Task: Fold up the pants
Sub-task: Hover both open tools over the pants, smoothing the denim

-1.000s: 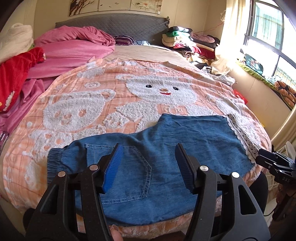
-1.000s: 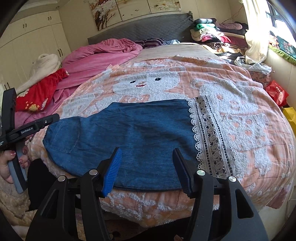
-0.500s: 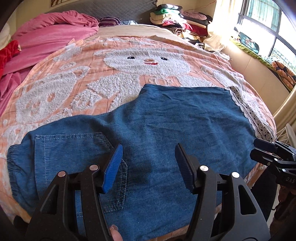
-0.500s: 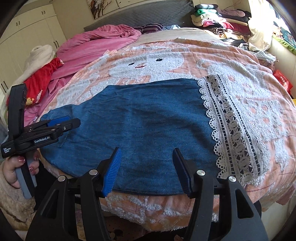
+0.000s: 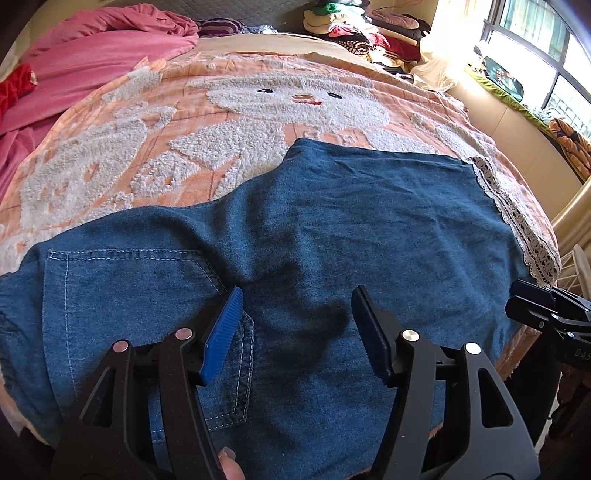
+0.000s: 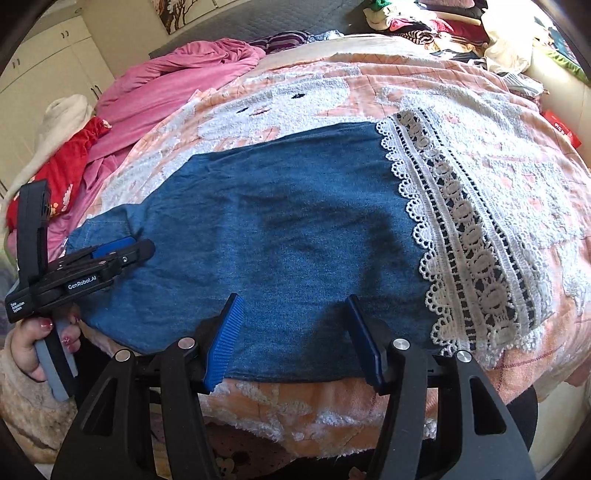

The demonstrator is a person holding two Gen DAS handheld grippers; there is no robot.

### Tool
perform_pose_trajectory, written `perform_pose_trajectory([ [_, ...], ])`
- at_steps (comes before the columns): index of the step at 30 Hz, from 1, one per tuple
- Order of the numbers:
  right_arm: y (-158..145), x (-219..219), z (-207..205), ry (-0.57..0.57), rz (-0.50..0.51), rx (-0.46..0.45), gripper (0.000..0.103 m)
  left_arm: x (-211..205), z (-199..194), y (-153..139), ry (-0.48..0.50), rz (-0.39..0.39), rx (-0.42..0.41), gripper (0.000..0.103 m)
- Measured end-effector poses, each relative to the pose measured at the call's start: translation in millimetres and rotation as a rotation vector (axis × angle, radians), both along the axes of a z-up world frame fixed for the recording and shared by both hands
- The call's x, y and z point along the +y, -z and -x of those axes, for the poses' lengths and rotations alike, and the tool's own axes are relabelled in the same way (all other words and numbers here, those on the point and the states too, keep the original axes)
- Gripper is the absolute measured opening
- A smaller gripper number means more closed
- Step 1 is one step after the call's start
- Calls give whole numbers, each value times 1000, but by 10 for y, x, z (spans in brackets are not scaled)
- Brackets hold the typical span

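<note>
Blue denim pants with a white lace hem lie flat across the near edge of the bed, waistband to the left, hem to the right. They also show in the right wrist view, with the lace hem at the right. My left gripper is open, low over the seat area beside the back pocket. My right gripper is open over the near edge of the leg. The left gripper also shows at the left of the right wrist view.
The pants lie on an orange blanket with white bears. Pink bedding and red cloth lie at the far left. Piled clothes sit at the headboard. A window and sill are at the right.
Both grippers have moved forward and down toward the pants, which now fill more of each view. Both stay open. The pants have not moved.
</note>
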State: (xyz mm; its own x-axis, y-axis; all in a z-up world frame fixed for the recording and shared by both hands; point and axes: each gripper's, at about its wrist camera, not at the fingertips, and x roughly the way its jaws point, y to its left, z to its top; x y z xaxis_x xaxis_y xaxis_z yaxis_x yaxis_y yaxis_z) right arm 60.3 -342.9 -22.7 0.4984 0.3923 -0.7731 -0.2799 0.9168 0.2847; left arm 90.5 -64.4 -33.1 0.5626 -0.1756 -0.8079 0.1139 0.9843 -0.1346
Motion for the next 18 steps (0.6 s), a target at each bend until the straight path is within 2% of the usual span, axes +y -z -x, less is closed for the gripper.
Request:
perform_pose_trajectory([
  [11, -314, -368, 163, 87, -43, -83, 56, -231, 1, -372, 66, 4, -63, 60],
  [13, -354, -444, 170, 110, -38, -97, 77, -322, -44, -441, 92, 1, -76, 61],
  [18, -393, -630, 194, 164, -48, -115, 78, -600, -205, -621, 167, -17, -118, 63],
])
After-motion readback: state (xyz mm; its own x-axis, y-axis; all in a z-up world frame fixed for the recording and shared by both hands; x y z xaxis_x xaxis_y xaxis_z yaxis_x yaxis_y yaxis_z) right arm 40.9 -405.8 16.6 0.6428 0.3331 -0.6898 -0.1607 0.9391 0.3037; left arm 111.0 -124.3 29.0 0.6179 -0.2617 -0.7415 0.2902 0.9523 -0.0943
